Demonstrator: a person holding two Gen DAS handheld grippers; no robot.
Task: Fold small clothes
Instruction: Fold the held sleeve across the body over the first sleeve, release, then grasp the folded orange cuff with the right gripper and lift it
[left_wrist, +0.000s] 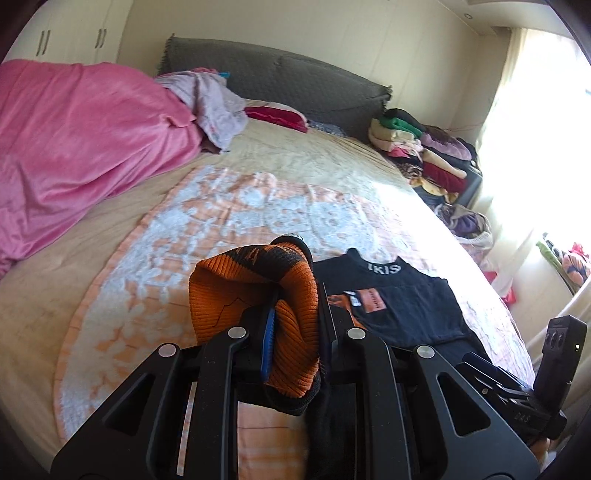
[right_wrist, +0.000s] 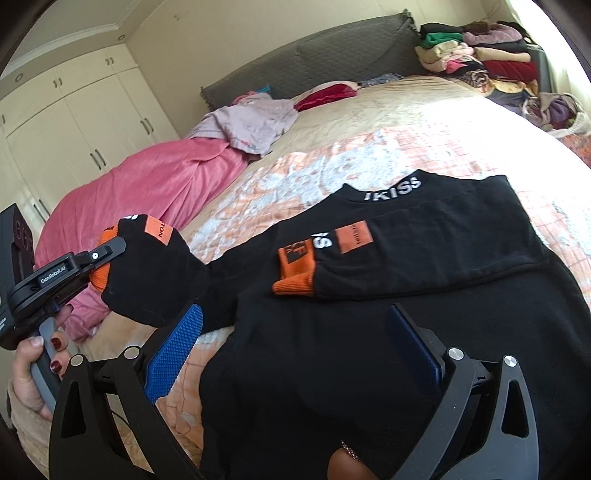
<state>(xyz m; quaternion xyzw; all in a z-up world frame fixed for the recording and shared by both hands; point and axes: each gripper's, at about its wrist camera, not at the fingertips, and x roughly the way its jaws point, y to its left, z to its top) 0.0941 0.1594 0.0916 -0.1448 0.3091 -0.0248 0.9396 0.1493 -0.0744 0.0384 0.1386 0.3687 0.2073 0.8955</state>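
Observation:
A small black sweater (right_wrist: 424, 258) with orange cuffs and white collar lettering lies on the bed, also in the left wrist view (left_wrist: 406, 306). One sleeve is folded across its chest, its orange cuff (right_wrist: 295, 284) flat. My left gripper (left_wrist: 295, 314) is shut on the other sleeve's orange cuff (left_wrist: 255, 291) and holds it lifted off the bed at the left; it shows in the right wrist view (right_wrist: 103, 258). My right gripper (right_wrist: 295, 339) is open, its blue pads (right_wrist: 177, 347) apart, just above the sweater's lower body.
An orange and white floral cover (left_wrist: 229, 210) lies under the sweater. A pink blanket (left_wrist: 74, 140) is heaped at the left. Folded clothes (left_wrist: 424, 151) are stacked at the far right by the grey headboard (left_wrist: 277, 77). White wardrobes (right_wrist: 74, 122) stand behind.

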